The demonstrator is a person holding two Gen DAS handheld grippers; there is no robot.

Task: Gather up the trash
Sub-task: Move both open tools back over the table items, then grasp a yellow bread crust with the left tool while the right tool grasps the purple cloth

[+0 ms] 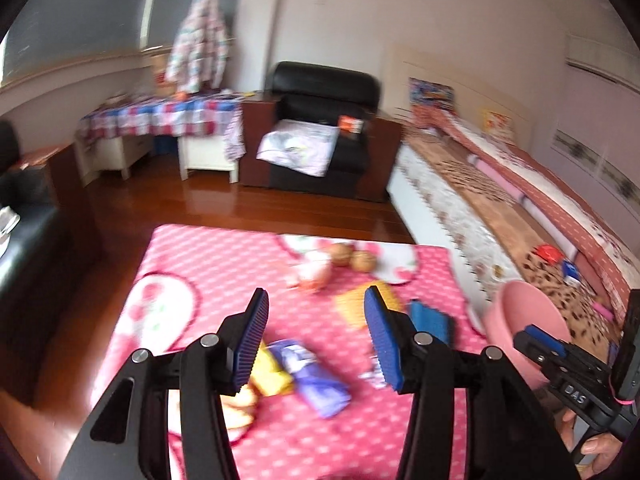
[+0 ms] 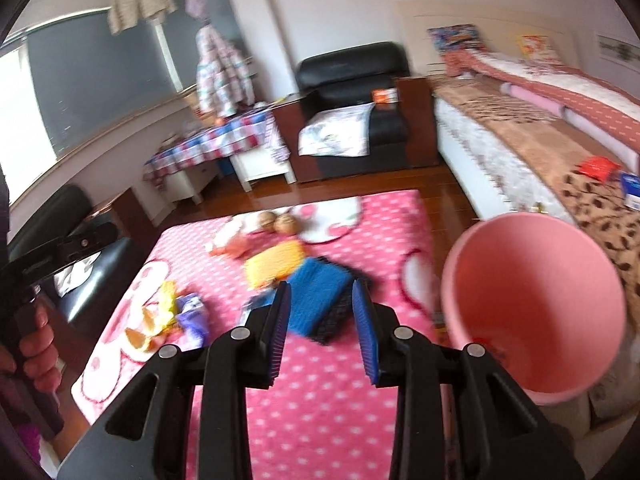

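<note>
A pink polka-dot mat (image 1: 304, 432) (image 2: 320, 400) covers a low table. On it lie a purple wrapper (image 1: 316, 380) (image 2: 192, 312), a yellow wrapper (image 1: 272, 372) (image 2: 168, 300) and orange peel pieces (image 1: 244, 400) (image 2: 140, 336). A pink bin (image 1: 524, 328) (image 2: 536, 312) stands at the mat's right edge, with something red at its bottom. My left gripper (image 1: 316, 340) is open and empty above the wrappers. My right gripper (image 2: 320, 328) is open and empty above a blue cloth (image 2: 320, 296) lying on a black keyboard-like slab (image 2: 340, 316).
A yellow cloth (image 1: 360, 304) (image 2: 276, 264), two brown round fruits (image 1: 352, 258) (image 2: 276, 222) and a pink-white toy (image 1: 312, 272) (image 2: 236, 240) lie farther back on the mat. A bed (image 1: 500, 200) (image 2: 540, 140) runs along the right. A black armchair (image 1: 320, 128) and a checkered desk (image 1: 168, 116) stand behind.
</note>
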